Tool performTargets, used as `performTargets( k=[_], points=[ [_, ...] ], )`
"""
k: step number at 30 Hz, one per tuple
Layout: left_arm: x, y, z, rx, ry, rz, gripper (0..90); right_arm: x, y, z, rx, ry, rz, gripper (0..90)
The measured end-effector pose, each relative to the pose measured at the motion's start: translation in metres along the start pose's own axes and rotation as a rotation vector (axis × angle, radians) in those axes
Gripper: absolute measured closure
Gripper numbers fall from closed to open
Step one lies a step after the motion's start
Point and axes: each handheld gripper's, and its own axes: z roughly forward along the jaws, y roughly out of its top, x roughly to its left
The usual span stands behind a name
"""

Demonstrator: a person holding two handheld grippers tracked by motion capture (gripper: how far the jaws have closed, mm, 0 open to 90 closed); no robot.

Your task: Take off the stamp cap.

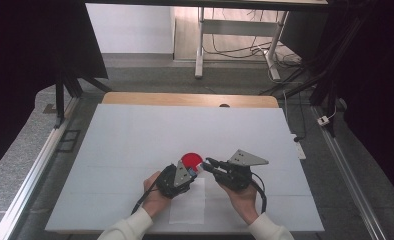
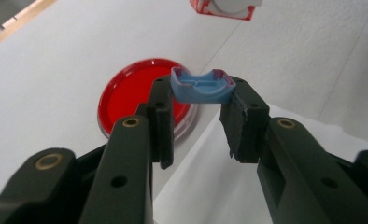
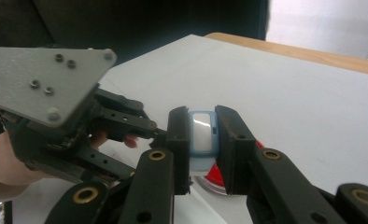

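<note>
While both grippers met over the near middle of the white table (image 1: 135, 140), the left gripper (image 2: 201, 100) pinched a small blue plastic piece (image 2: 201, 86) between its jaw tips, and the right gripper (image 3: 201, 133) clamped the same piece from the opposite side. The piece was held in the air, just above a round red dish (image 2: 135, 93) and beside a white paper sheet (image 1: 187, 202) lying on the table. Each grip covered only the ends of a small part, so the margin looked slim. If one hand pulled or twisted faster than the other, the piece could probably slip out, snap away, or drop onto the dish. Excess squeeze might also deform the thin blue walls.
</note>
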Motion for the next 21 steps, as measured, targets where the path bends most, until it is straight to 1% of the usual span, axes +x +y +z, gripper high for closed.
performTargets(
  k=[3, 7, 13, 18, 21],
  points=[
    [-0.0002, 0.0002, -0.0002, -0.004, -0.008, 0.004, 65.3, -0.0015, -0.0012, 0.0002, 0.003, 0.002, 0.006, 75.8],
    [0.0015, -0.0003, -0.0014, -0.021, -0.015, -0.017, 65.3, -0.0022, -0.0013, 0.0003, 0.003, 0.009, 0.013, 75.7],
    [0.0029, -0.0009, -0.0030, -0.035, -0.020, -0.026, 65.2, -0.0034, -0.0027, 0.0017, 0.009, 0.021, 0.021, 75.7],
    [0.0043, -0.0015, -0.0051, -0.047, -0.028, -0.038, 65.1, -0.0038, -0.0037, 0.0023, 0.012, 0.023, 0.021, 75.7],
    [0.0051, -0.0026, -0.0075, -0.050, -0.028, -0.038, 65.1, -0.0042, -0.0036, 0.0016, 0.005, 0.021, 0.021, 75.7]
  ],
)
